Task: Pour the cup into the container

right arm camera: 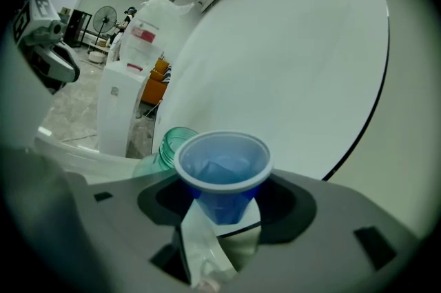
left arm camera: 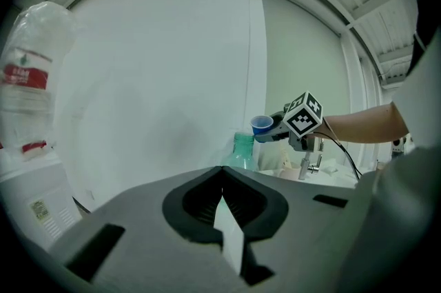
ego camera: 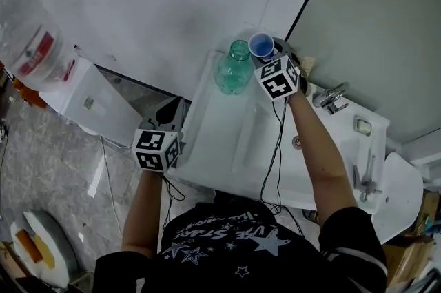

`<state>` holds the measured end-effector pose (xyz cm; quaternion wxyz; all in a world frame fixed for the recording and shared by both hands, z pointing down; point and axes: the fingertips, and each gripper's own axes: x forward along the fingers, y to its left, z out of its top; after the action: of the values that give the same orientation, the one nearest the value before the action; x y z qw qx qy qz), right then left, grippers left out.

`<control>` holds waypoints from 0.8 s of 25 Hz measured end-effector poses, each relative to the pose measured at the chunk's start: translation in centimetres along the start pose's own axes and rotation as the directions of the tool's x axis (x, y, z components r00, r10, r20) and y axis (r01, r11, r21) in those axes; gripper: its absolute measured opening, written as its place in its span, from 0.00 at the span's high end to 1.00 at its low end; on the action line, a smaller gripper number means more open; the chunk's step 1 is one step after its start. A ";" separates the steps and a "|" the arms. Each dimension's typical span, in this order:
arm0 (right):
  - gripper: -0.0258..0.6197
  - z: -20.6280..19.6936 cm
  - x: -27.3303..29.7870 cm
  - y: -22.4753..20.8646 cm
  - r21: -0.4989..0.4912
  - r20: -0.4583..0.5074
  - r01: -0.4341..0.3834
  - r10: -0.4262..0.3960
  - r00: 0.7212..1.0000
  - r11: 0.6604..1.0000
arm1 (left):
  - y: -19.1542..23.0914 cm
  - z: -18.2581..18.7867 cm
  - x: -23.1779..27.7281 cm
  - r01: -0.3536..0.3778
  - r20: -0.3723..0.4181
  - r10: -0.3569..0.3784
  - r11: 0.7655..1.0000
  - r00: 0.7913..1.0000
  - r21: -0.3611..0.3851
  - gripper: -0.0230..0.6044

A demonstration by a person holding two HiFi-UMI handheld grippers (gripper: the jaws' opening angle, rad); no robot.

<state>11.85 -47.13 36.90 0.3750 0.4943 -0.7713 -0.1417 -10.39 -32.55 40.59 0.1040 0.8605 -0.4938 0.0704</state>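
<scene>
Nearest to the head camera is our dark shirt with pale stars (ego camera: 227,243), and our two forearms reach away from it. Our left hand-held gripper (ego camera: 171,109) hovers at the left edge of the white bench (ego camera: 227,147), well apart from the task's things. At the far end of the bench stands the green bottle (ego camera: 234,67), which we take to be the container, and its mouth is uncapped. Our right hand-held gripper (ego camera: 266,54) holds the blue cup (ego camera: 261,45) just beside that mouth, a little to the right.

From the left gripper view we see our own jaws pressed together with nothing between them. Beyond them, the right hand-held gripper (left arm camera: 273,130) carries the cup (left arm camera: 262,125) near the top of the bottle (left arm camera: 242,150), slightly higher than its mouth. The cup looks about upright there.

From the right gripper view the jaws are clamped on the lower wall of the cup (right arm camera: 222,171), and its rim faces us. The bottle mouth (right arm camera: 176,141) shows just behind the cup on the left. We cannot tell how much is inside the cup.

We judge that the pick-up and the carrying are done. The tilt over the mouth is not yet begun, so the pouring itself is what is left.
</scene>
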 end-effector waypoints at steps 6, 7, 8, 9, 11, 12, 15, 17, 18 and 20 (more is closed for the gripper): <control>0.55 -0.4 1.1 -0.3 -0.077 -0.037 0.028 -0.031 0.999 0.997 | 0.2 -0.5 0.0 -0.006 -0.006 0.006 1.000 1.000 -0.014 0.95; 0.56 -0.4 1.2 -0.4 -0.090 -0.041 0.035 -0.039 0.998 0.995 | 0.3 -0.6 0.0 -0.007 -0.007 0.007 1.000 1.000 -0.016 0.95; 0.56 -0.4 1.3 -0.5 -0.102 -0.045 0.042 -0.046 0.998 0.994 | 0.4 -0.7 0.0 -0.008 -0.008 0.008 1.000 1.000 -0.019 0.95; 0.56 -0.3 1.4 -0.6 -0.114 -0.049 0.047 -0.053 0.997 0.992 | 0.5 -0.8 0.0 -0.009 -0.009 0.008 1.000 1.000 -0.021 0.95; 0.56 -0.3 1.6 -0.9 -0.139 -0.053 0.056 -0.064 0.997 0.989 | 0.5 -0.9 0.1 -0.009 -0.010 0.008 1.000 1.000 -0.025 0.95; 0.56 -0.2 1.7 -1.0 -0.151 -0.055 0.059 -0.068 0.996 0.987 | 0.5 -0.9 0.1 -0.008 -0.010 0.008 1.000 1.000 -0.026 0.95; 0.56 0.2 1.9 -1.4 -0.175 -0.056 0.067 -0.078 0.995 0.982 | 0.6 -1.0 0.2 -0.006 -0.011 0.006 1.000 1.000 -0.029 0.95; 0.56 0.5 2.1 -1.4 -0.193 -0.055 0.070 -0.082 0.995 0.979 | 0.7 -1.0 0.3 -0.006 -0.011 0.006 0.999 1.000 -0.031 0.95; 0.56 0.6 2.2 -1.5 -0.204 -0.056 0.071 -0.084 0.995 0.976 | 0.7 -1.0 0.3 -0.006 -0.011 0.006 0.999 1.000 -0.032 0.95; 0.56 0.5 2.3 -1.5 -0.226 -0.060 0.074 -0.089 0.994 0.971 | 0.7 -1.1 0.3 -0.007 -0.011 0.006 0.999 1.000 -0.033 0.95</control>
<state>11.93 -49.95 36.66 0.4488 0.4848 -0.7160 -0.2256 -10.86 -32.88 41.79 0.1208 0.8566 -0.4970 0.0673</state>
